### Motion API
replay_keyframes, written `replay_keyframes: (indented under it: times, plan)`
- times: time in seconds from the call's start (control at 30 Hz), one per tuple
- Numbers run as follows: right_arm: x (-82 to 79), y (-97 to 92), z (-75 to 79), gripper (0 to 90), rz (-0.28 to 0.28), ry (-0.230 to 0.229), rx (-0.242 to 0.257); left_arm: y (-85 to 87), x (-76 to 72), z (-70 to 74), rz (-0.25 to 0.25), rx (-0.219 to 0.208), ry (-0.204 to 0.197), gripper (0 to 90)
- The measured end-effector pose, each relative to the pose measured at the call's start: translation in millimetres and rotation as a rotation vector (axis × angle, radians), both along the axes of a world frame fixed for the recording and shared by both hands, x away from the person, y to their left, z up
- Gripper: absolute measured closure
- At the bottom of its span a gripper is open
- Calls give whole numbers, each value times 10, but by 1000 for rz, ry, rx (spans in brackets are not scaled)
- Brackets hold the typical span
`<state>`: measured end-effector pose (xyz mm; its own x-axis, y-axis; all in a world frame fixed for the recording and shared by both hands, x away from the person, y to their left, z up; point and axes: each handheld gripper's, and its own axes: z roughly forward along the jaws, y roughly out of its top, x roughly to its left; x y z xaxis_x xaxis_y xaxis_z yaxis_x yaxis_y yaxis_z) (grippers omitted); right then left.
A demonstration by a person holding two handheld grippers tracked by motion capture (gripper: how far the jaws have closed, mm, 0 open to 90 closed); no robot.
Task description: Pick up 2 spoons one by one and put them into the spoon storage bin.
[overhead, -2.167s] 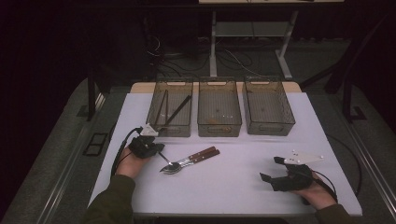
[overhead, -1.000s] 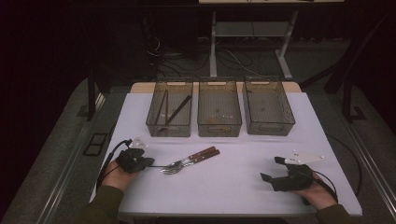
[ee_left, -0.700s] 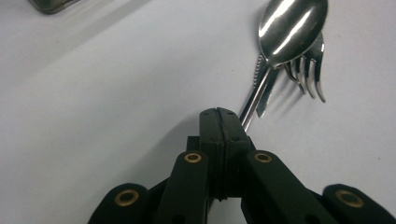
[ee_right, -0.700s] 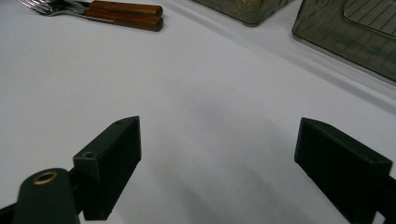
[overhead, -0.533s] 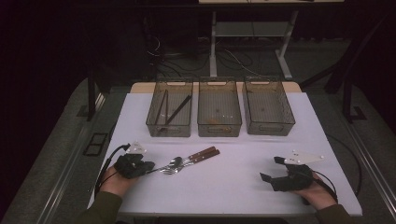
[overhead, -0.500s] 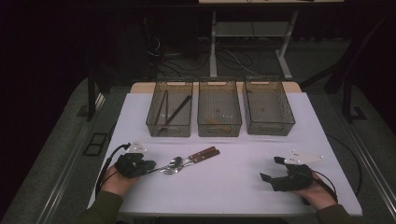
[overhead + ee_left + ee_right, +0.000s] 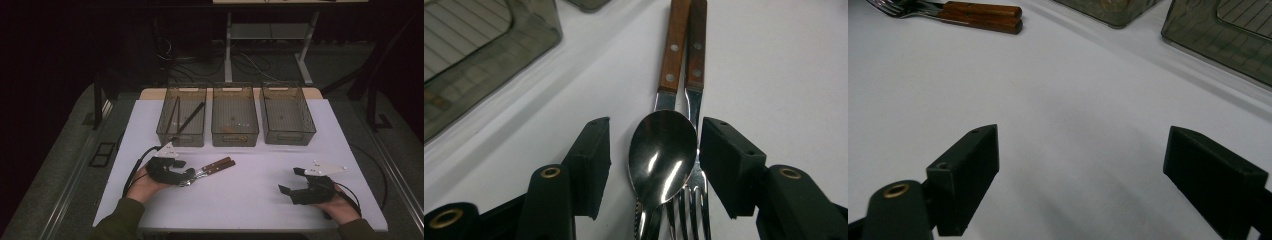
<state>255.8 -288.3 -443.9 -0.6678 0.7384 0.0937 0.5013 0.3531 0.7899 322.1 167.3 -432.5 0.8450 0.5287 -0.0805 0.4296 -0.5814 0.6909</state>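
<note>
Straddling the spoon (image 7: 663,155) and fork (image 7: 692,150), left fingers (image 7: 591,160) just opened; right fingers (image 7: 970,175) wide.

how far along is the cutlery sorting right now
Done: two dark utensils already lie in the left bin; the middle bin and right bin hold no cutlery I can make out. In hand: the left gripper, jaws just opened, straddles the spoon and fork without pressing them. The right gripper rests open. Left: spoon, fork and the other wooden-handled piece to sort.
</note>
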Motion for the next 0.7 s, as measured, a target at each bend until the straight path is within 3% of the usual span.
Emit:
replay_keyframes:
  times: [0.17, 0.47, 0.7]
  plan:
    - [-1, 8, 0, 144, 1, 0, -2, -6, 13, -30, 0, 5, 7, 469]
    - [2, 12, -1, 144, 4, -2, -2, -67, 12, -84, -46, 66, 6, 485]
    - [5, 13, -2, 144, 5, -4, -2, -67, 23, -91, -57, 60, 10, 521]
